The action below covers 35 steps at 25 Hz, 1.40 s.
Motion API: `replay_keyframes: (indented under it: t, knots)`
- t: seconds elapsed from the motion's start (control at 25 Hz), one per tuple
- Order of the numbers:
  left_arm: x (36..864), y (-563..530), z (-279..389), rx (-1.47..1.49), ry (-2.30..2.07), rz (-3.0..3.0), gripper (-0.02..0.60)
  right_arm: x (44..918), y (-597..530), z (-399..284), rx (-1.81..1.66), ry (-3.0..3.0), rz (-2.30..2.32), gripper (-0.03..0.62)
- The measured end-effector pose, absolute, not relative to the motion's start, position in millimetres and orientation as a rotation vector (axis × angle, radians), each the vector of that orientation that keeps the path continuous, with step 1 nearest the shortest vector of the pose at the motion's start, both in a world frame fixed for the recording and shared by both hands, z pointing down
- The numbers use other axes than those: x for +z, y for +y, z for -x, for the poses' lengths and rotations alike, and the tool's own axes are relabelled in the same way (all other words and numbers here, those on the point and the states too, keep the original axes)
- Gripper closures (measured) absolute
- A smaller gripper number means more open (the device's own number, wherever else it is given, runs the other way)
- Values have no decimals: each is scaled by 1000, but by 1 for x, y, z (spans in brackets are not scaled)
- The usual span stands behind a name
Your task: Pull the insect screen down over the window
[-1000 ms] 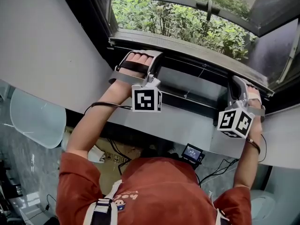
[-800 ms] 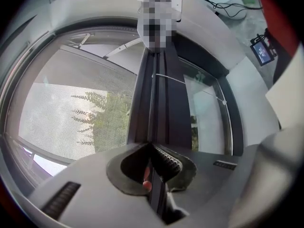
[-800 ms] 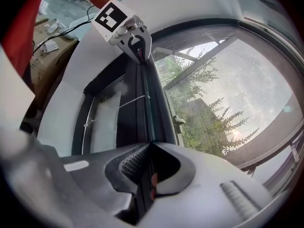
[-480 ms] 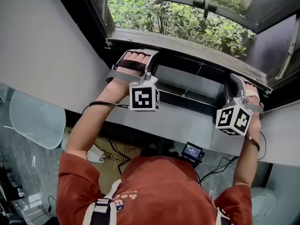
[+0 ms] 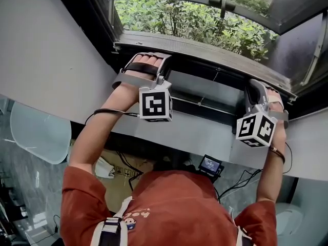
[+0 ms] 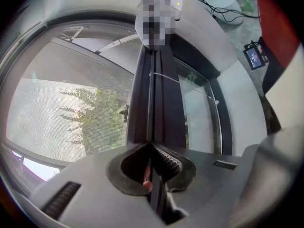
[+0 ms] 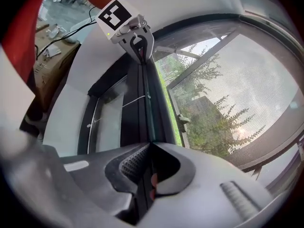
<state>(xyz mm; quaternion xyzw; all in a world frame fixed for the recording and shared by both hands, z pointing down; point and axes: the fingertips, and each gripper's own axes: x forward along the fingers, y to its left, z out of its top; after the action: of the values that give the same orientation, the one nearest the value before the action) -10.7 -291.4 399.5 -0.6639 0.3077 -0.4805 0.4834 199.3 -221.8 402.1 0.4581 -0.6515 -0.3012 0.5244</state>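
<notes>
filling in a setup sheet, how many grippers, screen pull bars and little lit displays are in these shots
grippers: 2, left gripper and right gripper, both clamped on the screen pull bar
screen pull bar: 1
small lit display: 1
total: 4

head view: steeply down | gripper views: close along shared screen bar [image 6: 156, 103]
</notes>
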Motion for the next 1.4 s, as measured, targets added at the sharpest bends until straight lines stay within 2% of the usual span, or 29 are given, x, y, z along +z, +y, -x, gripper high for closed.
replay_keyframes:
  t: [0.68,1.4]
  knots:
    - [405,-291,11,-1226,728,1683,565,402,-224,-201,-684,-1584,-1111,566]
    - [398,-293,11,-1102,784,1715,561,402,-225,-199,-714,-1533,-1171,560]
